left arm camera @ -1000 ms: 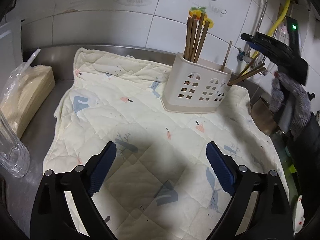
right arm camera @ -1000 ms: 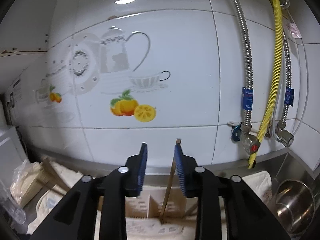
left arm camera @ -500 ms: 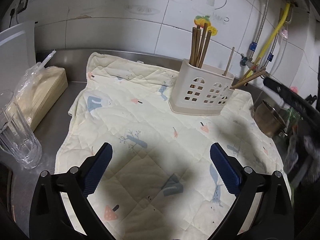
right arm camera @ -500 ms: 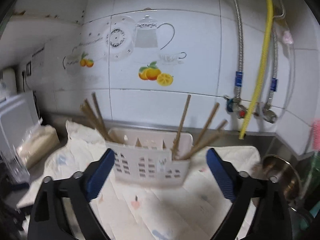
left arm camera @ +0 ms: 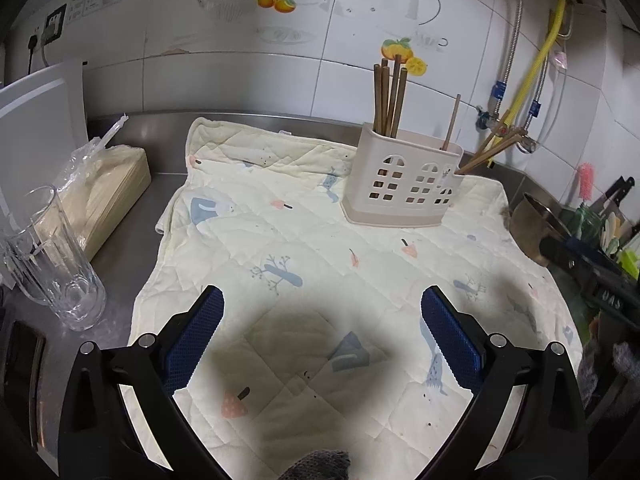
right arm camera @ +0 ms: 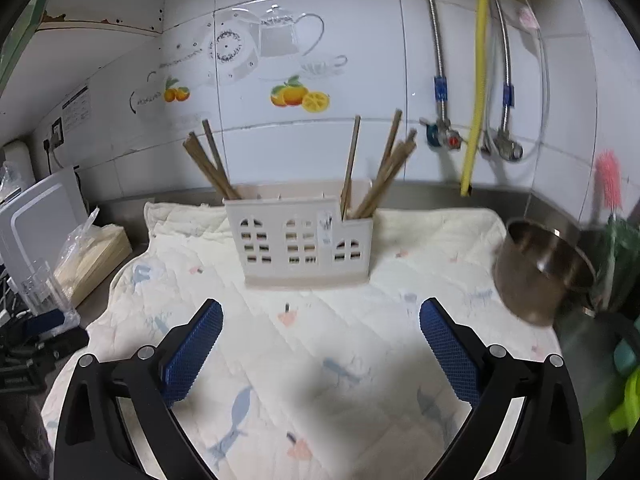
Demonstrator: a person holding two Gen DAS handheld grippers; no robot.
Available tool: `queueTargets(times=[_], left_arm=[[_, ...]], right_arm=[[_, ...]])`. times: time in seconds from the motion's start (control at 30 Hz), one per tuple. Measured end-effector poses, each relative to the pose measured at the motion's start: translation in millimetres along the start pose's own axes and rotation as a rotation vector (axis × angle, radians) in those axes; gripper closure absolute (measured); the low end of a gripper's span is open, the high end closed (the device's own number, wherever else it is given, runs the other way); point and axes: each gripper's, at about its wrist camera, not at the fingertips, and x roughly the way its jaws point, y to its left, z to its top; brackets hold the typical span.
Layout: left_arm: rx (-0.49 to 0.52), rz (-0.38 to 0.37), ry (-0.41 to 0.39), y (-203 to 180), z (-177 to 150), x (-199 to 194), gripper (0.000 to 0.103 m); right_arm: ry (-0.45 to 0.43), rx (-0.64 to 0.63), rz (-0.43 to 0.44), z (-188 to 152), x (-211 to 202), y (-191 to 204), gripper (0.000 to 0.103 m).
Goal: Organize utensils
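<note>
Both grippers I'm running hover above the quilted mat (left arm camera: 320, 216), angled down: left gripper (left arm camera: 322, 336) spread wide and empty, right gripper (right arm camera: 320, 338) likewise. Ahead stands the cream utensil holder (right arm camera: 304, 242) on the mat, wooden chopsticks (right arm camera: 212, 168) leaning out of its end compartments.

Utensil holder (left arm camera: 402, 184) stands on the quilted mat (left arm camera: 280, 240), toward the rear wall — chopsticks (left arm camera: 387, 98) upright in its left compartment, others leaning from the right. Drinking glass (left arm camera: 52, 264) left of the mat; metal pot (right arm camera: 540, 270) right.
</note>
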Motion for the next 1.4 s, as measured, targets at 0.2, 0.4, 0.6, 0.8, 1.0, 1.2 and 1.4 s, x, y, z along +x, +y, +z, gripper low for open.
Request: queueTargets(times=[0.2, 0.4, 0.6, 0.8, 1.0, 1.2, 1.4], left_arm=[[0.014, 0.012, 0.001, -5.5, -0.3, -2.3, 0.005], [0.042, 0.022, 0.012, -16.7, -2.7, -2.2, 0.005], [0.058, 0.027, 0.019, -22.8, -5.8, -3.3, 0.005], [0.059, 0.039, 0.019, -22.1, -5.9, -5.2, 0.005], [0.054, 0.046, 0.018, -18.9, -7.0, -7.1, 0.005], [0.045, 0.047, 0.022, -15.2, -7.9, -5.4, 0.005], [0.045, 0.045, 0.026, -15.6, -7.9, -5.0, 0.005]], right_arm=[[0.039, -0.009, -0.005, -15.4, -7.6, -0.7, 0.007], [0.064, -0.026, -0.018, -27.3, -14.0, -1.8, 0.007], [0.068, -0.020, -0.022, -30.9, -20.1, -6.2, 0.007], [0.067, -0.018, -0.016, -30.1, -23.9, -7.7, 0.007], [0.067, -0.023, -0.014, -29.9, -25.0, -3.9, 0.007], [0.069, -0.032, -0.008, -29.9, -23.2, 0.1, 0.007], [0.076, -0.039, -0.010, -31.2, -22.1, 1.2, 0.007]])
